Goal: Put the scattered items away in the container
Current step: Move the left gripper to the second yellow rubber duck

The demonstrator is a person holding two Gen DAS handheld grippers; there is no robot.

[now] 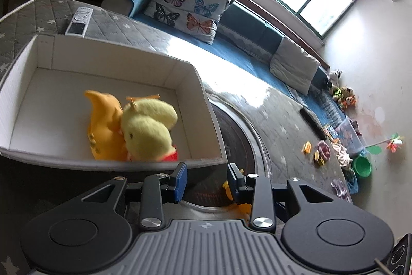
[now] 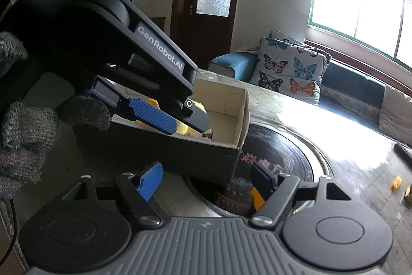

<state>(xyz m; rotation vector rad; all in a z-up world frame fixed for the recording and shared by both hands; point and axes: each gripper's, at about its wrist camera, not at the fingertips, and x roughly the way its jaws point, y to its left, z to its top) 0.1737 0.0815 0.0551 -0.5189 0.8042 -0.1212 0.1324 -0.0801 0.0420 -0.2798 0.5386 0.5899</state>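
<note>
Scene: open grey cardboard box with white inside [image 1: 195, 84] on the quilted table [image 1: 128, 27], holding a yellow plush chick [image 1: 146, 130] and orange plush toy [image 1: 103, 120] | Left gripper [image 1: 207, 181] — jaws apart, empty, near the box rim | Right gripper [image 2: 206, 184] — jaws wide, an orange toy piece [image 2: 257, 196] beside one | Step: between drops; next, likely fetch another scattered item.

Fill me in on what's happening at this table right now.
A person in knit gloves holds a two-finger gripper in each hand, tidying toys into a grey box. A yellow plush and an orange plush already lie inside. The left gripper hangs at the box's near wall, fingers apart and empty. The right gripper is open too, holding nothing, with a small orange piece on the table by one finger.
</note>
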